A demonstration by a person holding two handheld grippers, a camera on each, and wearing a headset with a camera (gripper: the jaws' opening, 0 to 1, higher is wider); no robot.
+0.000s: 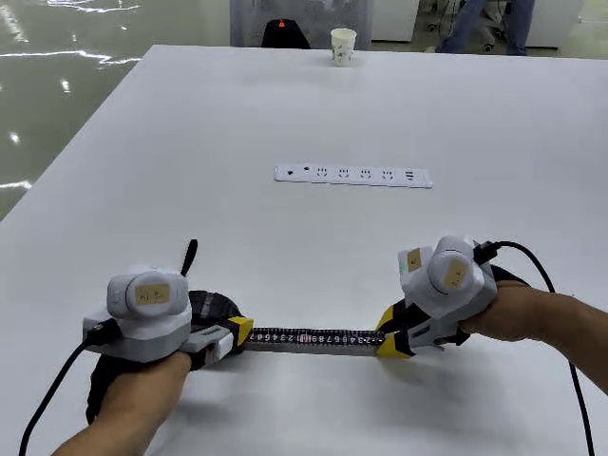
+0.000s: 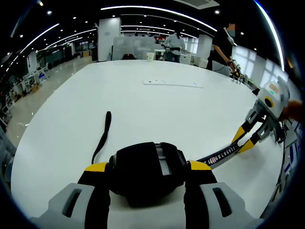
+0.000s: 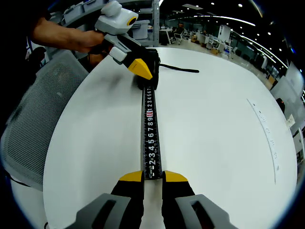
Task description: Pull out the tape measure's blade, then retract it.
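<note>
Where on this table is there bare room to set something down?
Bare table lies between the power strip and the blade, on both sides of the strip, and between strip and paper cup. Crowded: the near edge, where the left gripper clamps the tape measure case, strap beside it, and the right gripper holds the blade.

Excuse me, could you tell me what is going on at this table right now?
A person is working a tape measure with two hand-held grippers at a white table. The left gripper is clamped on its black case, and the right gripper pinches the end of the blade. The blade is pulled out a short way and runs straight between the two grippers, low over the table. It has not yet been retracted.
</note>
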